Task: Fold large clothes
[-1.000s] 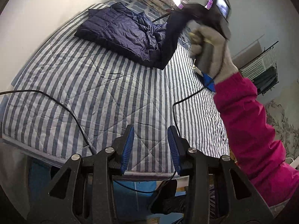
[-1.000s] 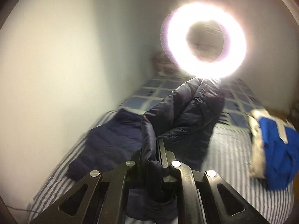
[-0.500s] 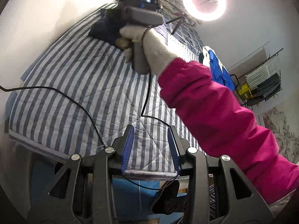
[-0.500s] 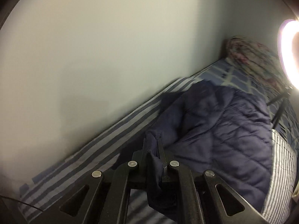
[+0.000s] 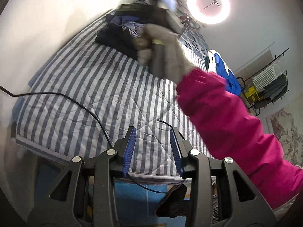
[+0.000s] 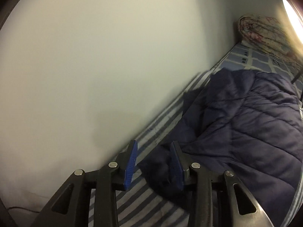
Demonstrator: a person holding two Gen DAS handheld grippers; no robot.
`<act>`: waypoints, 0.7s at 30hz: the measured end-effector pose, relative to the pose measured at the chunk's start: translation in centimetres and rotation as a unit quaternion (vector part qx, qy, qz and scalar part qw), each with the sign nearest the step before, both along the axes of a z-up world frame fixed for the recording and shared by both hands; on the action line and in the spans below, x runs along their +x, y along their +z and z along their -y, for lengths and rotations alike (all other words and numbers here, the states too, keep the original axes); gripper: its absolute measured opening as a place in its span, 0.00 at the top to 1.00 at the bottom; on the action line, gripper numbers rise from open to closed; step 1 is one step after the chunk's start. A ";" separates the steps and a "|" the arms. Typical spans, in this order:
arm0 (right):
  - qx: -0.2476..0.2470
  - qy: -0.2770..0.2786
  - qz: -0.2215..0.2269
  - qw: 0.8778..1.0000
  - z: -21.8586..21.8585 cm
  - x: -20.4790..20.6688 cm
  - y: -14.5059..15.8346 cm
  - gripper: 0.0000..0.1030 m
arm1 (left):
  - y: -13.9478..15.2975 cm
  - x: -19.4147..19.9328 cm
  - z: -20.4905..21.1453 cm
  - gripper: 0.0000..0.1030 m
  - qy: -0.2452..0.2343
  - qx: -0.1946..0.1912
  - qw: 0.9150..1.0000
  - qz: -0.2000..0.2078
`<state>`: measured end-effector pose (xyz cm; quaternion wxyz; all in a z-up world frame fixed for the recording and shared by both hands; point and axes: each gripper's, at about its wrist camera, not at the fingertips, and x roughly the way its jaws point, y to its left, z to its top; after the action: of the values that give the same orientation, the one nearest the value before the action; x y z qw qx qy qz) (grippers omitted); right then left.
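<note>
Navy quilted jacket [image 6: 246,121] on striped bed [image 5: 90,98], against wall [image 6: 94,56]. Right gripper [image 6: 153,162] apart, above jacket edge. Left gripper [image 5: 152,149] apart, empty; black cable [image 5: 75,102] ahead. Blue garment [image 5: 225,71] beyond pink sleeve [image 5: 236,124].

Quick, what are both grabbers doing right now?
Left gripper: open, holding nothing.
Right gripper: open, jacket not gripped.
</note>
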<state>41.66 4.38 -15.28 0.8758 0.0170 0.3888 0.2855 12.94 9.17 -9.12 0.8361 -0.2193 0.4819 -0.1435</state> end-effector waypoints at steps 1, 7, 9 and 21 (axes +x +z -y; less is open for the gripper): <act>0.011 -0.002 0.005 1.000 1.1 -0.5 0.8 0.63 | 0.2 0.0 0.1 0.63 0.000 0.006 1.000 0.004; 0.012 -0.064 0.024 0.998 10.3 -3.5 3.2 0.63 | 1.4 1.7 1.6 0.64 -0.014 0.030 0.999 0.014; -0.002 -0.084 0.023 0.996 13.0 -3.5 3.0 0.63 | 2.3 3.3 2.2 0.64 -0.016 0.050 0.998 0.031; -0.006 -0.136 0.011 0.991 21.3 -2.3 0.8 0.63 | 0.8 23.0 3.7 0.64 0.025 0.200 0.973 0.110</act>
<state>39.39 -16.89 -14.46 0.9108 0.0616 0.3752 0.1611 35.99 5.48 -8.33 0.9141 -0.0421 0.4007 -0.0465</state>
